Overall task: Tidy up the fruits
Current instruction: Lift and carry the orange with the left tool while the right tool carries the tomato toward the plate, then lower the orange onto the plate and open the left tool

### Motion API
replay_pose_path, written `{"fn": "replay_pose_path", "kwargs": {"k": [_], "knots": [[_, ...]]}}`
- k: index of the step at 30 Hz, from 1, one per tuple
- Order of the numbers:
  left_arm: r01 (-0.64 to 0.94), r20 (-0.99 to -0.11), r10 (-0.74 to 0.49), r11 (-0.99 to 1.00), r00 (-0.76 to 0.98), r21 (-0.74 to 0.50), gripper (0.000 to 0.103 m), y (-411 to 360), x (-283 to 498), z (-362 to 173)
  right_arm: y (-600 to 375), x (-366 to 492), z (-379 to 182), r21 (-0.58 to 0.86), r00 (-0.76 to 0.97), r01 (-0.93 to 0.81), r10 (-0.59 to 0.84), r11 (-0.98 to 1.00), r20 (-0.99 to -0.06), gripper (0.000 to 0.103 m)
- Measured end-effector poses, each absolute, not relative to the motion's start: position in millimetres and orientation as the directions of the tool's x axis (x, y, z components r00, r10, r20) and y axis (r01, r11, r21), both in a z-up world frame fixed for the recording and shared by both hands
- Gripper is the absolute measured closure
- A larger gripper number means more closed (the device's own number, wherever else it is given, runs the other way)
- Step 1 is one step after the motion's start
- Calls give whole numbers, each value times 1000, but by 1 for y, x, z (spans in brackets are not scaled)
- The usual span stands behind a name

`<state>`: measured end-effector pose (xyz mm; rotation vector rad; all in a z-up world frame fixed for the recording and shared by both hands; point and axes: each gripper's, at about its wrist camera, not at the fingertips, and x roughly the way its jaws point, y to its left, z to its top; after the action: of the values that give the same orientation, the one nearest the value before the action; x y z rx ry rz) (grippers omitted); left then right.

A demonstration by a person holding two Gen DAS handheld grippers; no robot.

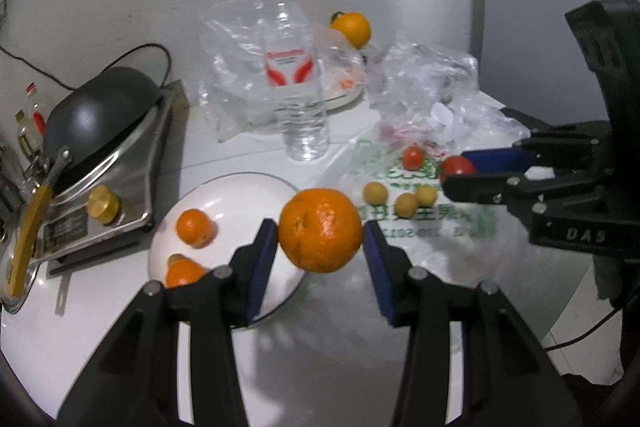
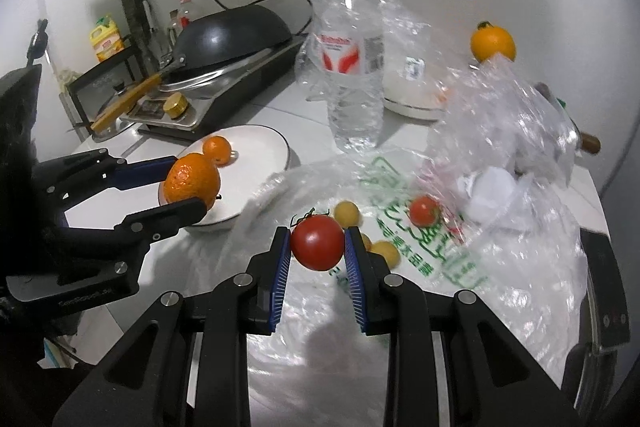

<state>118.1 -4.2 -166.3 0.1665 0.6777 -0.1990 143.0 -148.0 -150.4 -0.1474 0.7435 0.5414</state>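
My left gripper is shut on a large mandarin, held above the right edge of a white plate; the plate holds two smaller mandarins. In the right wrist view the left gripper holds the same mandarin over the plate. My right gripper is shut on a red tomato above a printed plastic bag. A second small tomato and three small yellow fruits lie on the bag. An orange sits at the back.
A clear water bottle stands behind the plate. A black wok sits on a steel stove at the left. Crumpled clear bags lie at the right, and a white dish stands behind them.
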Motion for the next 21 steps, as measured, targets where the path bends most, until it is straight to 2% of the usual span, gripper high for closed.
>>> {"fn": "replay_pose_path", "kwargs": {"k": [11, 21], "knots": [[160, -624, -44, 978, 780, 131, 58, 42, 128, -175, -108, 153, -142, 39, 594, -561, 435, 827, -677, 74], [141, -649, 0, 976, 761, 166, 58, 60, 155, -199, -91, 172, -146, 48, 577, -574, 444, 818, -686, 74]]}}
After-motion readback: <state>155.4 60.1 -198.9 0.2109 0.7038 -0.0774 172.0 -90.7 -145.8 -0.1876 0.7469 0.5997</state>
